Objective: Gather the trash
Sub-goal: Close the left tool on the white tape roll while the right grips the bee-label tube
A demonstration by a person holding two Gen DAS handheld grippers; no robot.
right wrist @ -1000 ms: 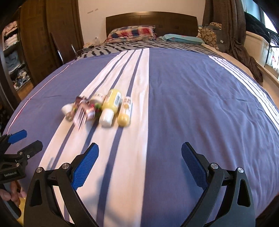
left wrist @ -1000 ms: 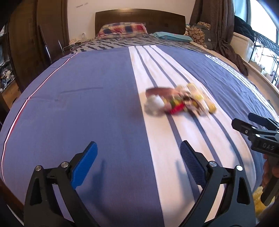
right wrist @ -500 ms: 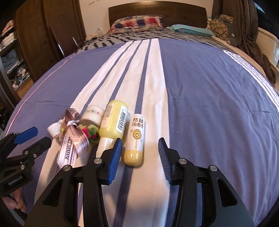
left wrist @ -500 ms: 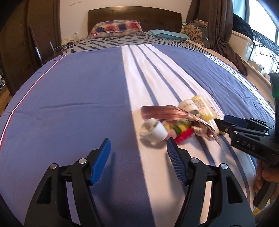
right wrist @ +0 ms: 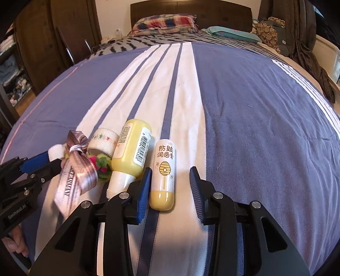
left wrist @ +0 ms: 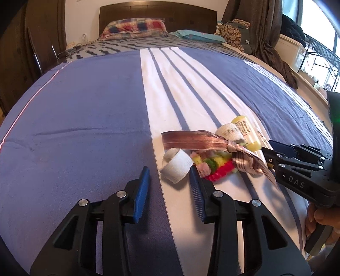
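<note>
A small pile of trash lies on the bed's white stripe. A white tape roll (left wrist: 176,165) sits just ahead of my open left gripper (left wrist: 170,178), partly between its fingertips. Beside it lie a brown ribbon bow (left wrist: 199,141), colourful pom-poms (left wrist: 212,164), a patterned tape roll (right wrist: 103,141) and a yellow bottle (right wrist: 129,154). A white-and-yellow lip balm tube (right wrist: 163,174) lies partly between the fingers of my open right gripper (right wrist: 170,178). The right gripper also shows in the left wrist view (left wrist: 274,148).
The blue and white striped bedspread (right wrist: 255,118) covers the whole bed. Pillows (right wrist: 163,22) and a dark headboard (right wrist: 191,9) stand at the far end. A wardrobe (right wrist: 42,46) is on the left, curtains and clutter on the right.
Both grippers have moved forward to the pile and narrowed their jaws. The left now reaches the white tape roll, the right the lip balm tube.
</note>
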